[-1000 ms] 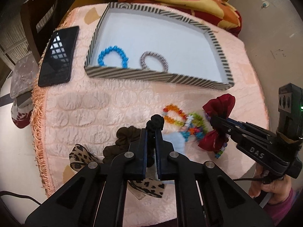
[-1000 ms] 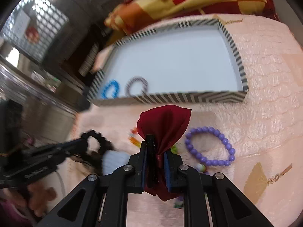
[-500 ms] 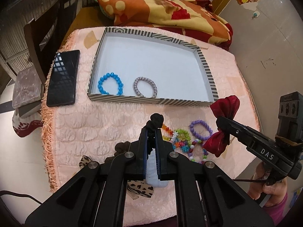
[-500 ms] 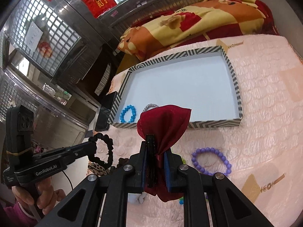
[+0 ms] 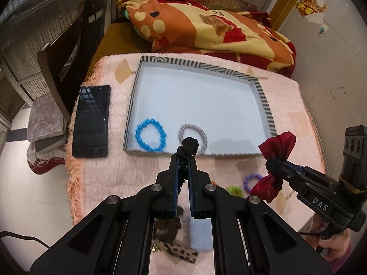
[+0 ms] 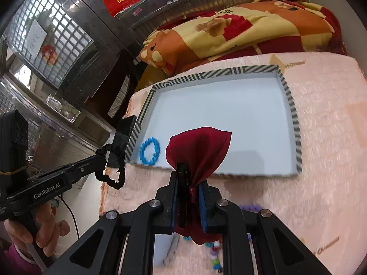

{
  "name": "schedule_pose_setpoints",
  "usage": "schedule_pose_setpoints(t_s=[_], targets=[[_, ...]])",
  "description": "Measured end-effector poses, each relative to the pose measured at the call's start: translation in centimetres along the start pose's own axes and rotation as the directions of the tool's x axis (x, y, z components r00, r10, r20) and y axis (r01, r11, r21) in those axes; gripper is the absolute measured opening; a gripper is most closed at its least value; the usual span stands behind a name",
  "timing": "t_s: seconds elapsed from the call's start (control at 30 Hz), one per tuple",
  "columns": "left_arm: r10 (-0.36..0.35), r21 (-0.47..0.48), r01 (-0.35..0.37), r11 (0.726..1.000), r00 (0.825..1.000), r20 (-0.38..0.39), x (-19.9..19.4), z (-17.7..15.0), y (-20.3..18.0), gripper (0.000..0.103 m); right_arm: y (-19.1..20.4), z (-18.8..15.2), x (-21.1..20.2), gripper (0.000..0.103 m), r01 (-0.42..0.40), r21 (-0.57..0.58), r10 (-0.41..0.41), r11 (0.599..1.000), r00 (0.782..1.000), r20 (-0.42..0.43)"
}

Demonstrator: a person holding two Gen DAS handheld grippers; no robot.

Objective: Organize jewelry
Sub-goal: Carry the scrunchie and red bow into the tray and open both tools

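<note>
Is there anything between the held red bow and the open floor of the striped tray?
Nothing visible blocks it. The red bow is clamped in the right hand-held gripper near the striped tray; only the low near wall lies between. The blue bracelet sits left.

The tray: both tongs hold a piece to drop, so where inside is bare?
The tray floor is bare across its far half and right side. Only the near-left corner is taken, by the blue bracelet and the grey hair tie. Loose jewelry crowds the cloth nearest the person.

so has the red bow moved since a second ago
Yes. The right tool has lifted the red bow off the cloth, up and toward the tray.
</note>
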State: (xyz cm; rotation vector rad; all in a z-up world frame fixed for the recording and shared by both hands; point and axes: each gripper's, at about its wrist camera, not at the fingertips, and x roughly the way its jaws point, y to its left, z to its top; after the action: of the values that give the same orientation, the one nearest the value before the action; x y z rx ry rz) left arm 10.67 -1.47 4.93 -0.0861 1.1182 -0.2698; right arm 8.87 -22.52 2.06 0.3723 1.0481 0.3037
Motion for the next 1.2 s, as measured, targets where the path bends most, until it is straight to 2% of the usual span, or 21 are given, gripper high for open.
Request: schedule_pose_setpoints(t_s=[0.53, 0.83, 1.2], targets=[[0.062, 0.014, -0.062, 0.998, 0.998, -0.006, 4.8, 6.9, 1.1, 0.006, 1.0, 7.1, 6.0, 0.015, 0.026, -0.006, -0.026, 1.000, 0.999, -0.031], [0.056, -0.006, -0.056, 0.998, 0.997, -0.051, 8.5, 9.7, 2.5, 0.006, 1.0, 9.3, 10.1, 0.015, 0.037, 0.005, -0.037, 0.999, 0.996, -0.087], [0.065, -0.046, -0.070, 0.996, 0.992, -0.111, 12.3, 11.1, 4.5, 0.006, 1.2, 10.8, 14.4, 0.015, 0.030, 0.004, -0.029, 1.000, 0.988, -0.151]])
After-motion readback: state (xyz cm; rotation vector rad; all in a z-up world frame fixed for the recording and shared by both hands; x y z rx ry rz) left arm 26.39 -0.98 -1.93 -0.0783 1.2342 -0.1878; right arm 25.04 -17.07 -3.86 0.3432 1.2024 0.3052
